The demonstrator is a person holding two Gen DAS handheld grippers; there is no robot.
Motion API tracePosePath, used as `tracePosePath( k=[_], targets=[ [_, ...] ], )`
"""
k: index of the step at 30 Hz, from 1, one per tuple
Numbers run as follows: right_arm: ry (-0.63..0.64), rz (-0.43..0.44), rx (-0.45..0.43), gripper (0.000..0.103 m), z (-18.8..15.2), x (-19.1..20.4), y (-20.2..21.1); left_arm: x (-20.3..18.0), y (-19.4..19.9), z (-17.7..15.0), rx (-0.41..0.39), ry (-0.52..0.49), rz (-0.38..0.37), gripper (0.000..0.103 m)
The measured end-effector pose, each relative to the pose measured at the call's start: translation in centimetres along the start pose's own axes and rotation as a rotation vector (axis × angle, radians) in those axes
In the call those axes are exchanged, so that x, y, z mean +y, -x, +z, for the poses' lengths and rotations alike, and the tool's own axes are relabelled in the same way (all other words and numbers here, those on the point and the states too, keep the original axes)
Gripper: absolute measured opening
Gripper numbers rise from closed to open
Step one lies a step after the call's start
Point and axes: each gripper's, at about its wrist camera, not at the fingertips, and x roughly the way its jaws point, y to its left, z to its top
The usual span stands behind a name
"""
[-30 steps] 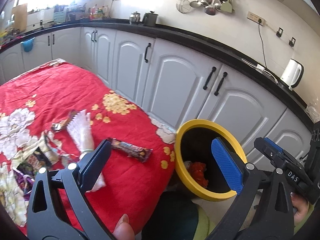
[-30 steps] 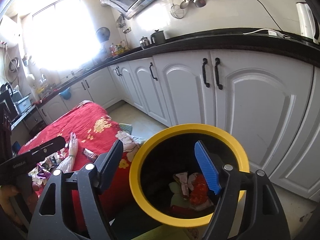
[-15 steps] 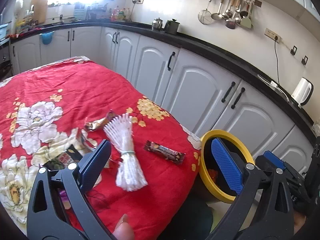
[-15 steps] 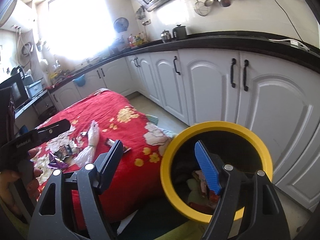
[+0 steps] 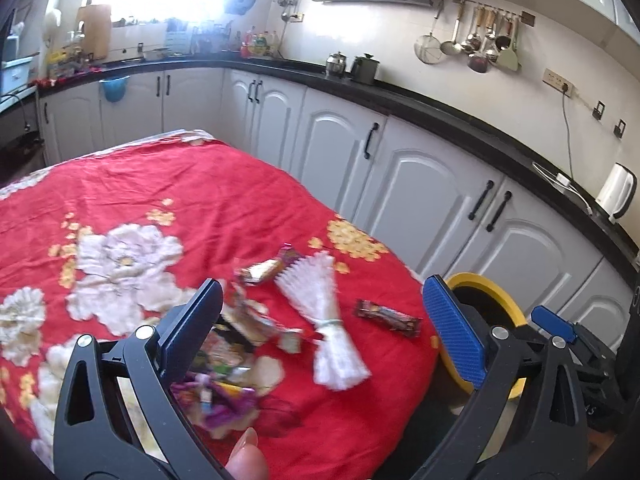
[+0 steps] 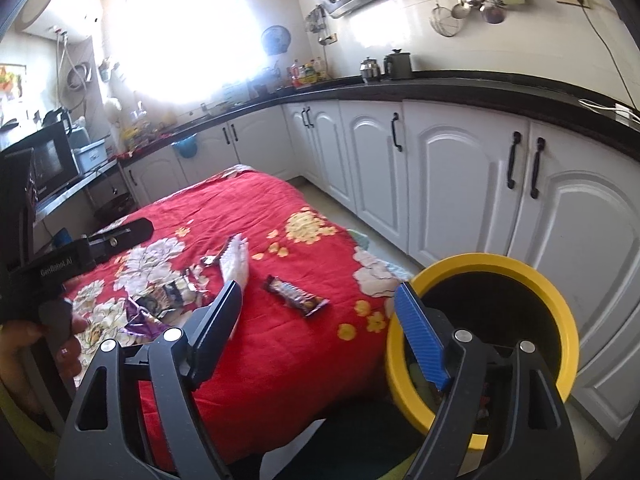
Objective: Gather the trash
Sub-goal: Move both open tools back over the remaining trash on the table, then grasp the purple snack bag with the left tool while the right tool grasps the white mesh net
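Kitchen, red-clothed bench (image 5: 240, 200); wrappers (image 5: 240, 344) and candy bar (image 6: 296, 294) left beside yellow bin (image 6: 480, 264) for short drops. Left tool (image 5: 320, 332), right tool (image 6: 320, 320): wide open, empty.

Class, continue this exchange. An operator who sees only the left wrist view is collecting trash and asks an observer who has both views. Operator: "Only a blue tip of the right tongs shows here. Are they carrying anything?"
Observer: No. The right tongs are open, with nothing between them.
Operator: The bin is half hidden for me. Where does it stand?
Observer: The yellow-rimmed bin stands off the table's near corner, in front of the white cabinets.
Operator: Anything beyond the table's left side?
Observer: A black microwave on a side counter.
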Motion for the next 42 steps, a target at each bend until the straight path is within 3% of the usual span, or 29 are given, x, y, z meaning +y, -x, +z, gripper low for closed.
tracePosePath(
  k=[12, 25, 32, 38, 42],
  targets=[
    [0.066, 0.037, 0.075, 0.076, -0.4, 4.6, -3.9, 7.4, 1.5, -0.3, 0.008, 0.084, 0.066, 0.092],
    [0.131, 0.066, 0.164, 0.076, -1.0, 8.3, -8.5, 12.0, 0.2, -3.1, 0.11, 0.213, 0.035, 0.092],
    [0.132, 0.069, 0.211, 0.076, -1.6, 8.5, -10.5, 12.4, -0.8, -4.5, 0.166, 0.23, -0.006, 0.092],
    [0.104, 0.099, 0.271, 0.061, -2.4, 8.3, -12.3, 11.7, -1.9, -5.5, 0.222, 0.232, -0.05, 0.092],
    [0.062, 0.131, 0.315, 0.043, -3.3, 7.7, -13.0, 11.1, -2.6, -6.1, 0.253, 0.217, -0.066, 0.092]
  ],
)
